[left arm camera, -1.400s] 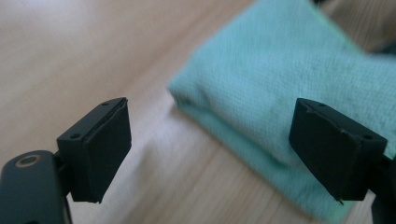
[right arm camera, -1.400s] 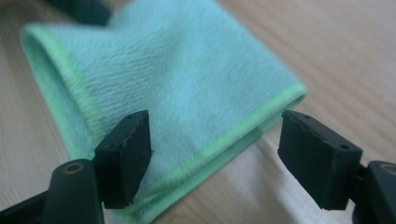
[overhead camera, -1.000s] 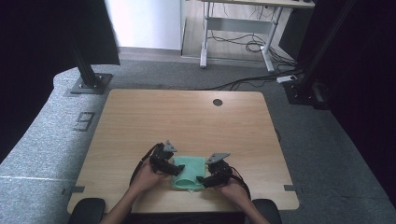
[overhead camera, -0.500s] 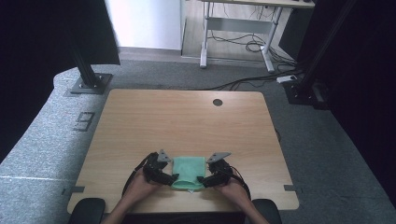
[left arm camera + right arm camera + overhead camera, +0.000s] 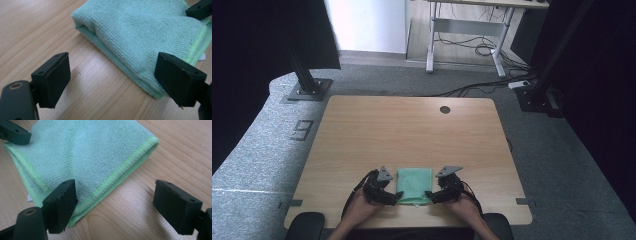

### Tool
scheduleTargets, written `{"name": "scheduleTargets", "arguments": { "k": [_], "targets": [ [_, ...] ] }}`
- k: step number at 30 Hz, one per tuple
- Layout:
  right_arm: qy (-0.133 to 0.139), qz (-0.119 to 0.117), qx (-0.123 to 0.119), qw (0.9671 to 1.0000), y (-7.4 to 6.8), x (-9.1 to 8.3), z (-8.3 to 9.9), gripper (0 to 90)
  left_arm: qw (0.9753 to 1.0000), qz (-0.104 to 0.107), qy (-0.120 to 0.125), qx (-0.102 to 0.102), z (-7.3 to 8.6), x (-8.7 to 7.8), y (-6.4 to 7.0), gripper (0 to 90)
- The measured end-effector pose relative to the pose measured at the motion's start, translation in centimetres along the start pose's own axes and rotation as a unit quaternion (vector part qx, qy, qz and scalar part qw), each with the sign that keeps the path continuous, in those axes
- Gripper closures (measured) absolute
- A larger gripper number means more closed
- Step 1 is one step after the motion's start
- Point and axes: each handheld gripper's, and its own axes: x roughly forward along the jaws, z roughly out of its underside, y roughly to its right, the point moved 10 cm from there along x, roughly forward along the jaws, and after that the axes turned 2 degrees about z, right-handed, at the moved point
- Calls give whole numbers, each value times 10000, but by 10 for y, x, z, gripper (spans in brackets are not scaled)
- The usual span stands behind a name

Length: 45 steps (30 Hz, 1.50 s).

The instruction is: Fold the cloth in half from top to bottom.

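Folded mint-green microfibre cloth (image 5: pixel 414 185) lies flat nr front edge of light wooden table (image 5: pixel 412 130), btwn both grippers. Left gripper (image 5: pixel 112 75) at its left side, jaws spread wide, straddling cloth's near corner. Right gripper (image 5: pixel 115 200) likewise at right side, jaws released, gripping nothing.

A lab: black rig posts (image 5: pixel 304 70), grey carpet (image 5: pixel 257 155), cabled desk (image 5: pixel 467 30).

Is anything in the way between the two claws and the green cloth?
No. The left claw and right claw are open at the near corners of the folded green cloth, with bare table beside them.
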Motion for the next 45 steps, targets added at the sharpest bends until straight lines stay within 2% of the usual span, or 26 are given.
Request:
{"name": "scheduleTargets", "arguments": {
  "k": [5,8,12,15,17,20,22,24,26,28,31,35,38,41,43,45],
  "targets": [
    [35,16,-70,10000,-4,-5,0,193,9997,-184,-36,154,1,2,-1,126],
    [57,20,-73,10000,-6,-5,3,194,9998,-157,-2,82,1,2,-2,120],
    [97,105,-135,9998,-4,-4,4,190,9999,-60,64,91,2,-1,1,127],
    [109,140,-158,9997,-4,-3,4,181,9999,-34,130,18,-6,-2,-3,118],
    [114,132,-110,9998,-4,-2,4,172,9996,-157,242,14,-18,-3,-10,120],
    [118,127,-81,9998,-4,-2,4,172,9986,-341,393,-124,-37,-1,-26,125],
    [113,135,-95,9998,-4,-2,4,172,9975,-610,334,-129,-43,5,-40,129],
    [121,133,-75,9998,-4,-2,4,172,9967,-777,174,-144,-42,14,-52,133],
    [121,125,-54,9998,-4,-2,4,173,9970,-758,38,-162,-37,24,-57,122],
    [115,150,-125,9997,-4,-3,4,178,9971,-726,63,-226,-36,25,-56,121],
    [101,235,-202,9995,-6,-6,3,184,9965,-799,125,-190,-37,18,-51,126],
    [126,288,-200,9993,-6,-6,5,179,9991,-297,297,-98,-33,0,-21,127],
    [120,264,-156,9995,-5,-5,5,166,9997,-97,198,38,-16,-4,-1,122],
    [114,282,-150,9994,-4,-4,5,159,9997,-199,-10,116,-1,1,1,121],
    [114,288,-143,9994,-4,-4,5,157,9999,-125,-2,-12,0,4,-1,119],
    [130,292,-112,9994,-3,-3,5,156,9996,-247,-31,110,-2,5,-4,99]
  ]
}}
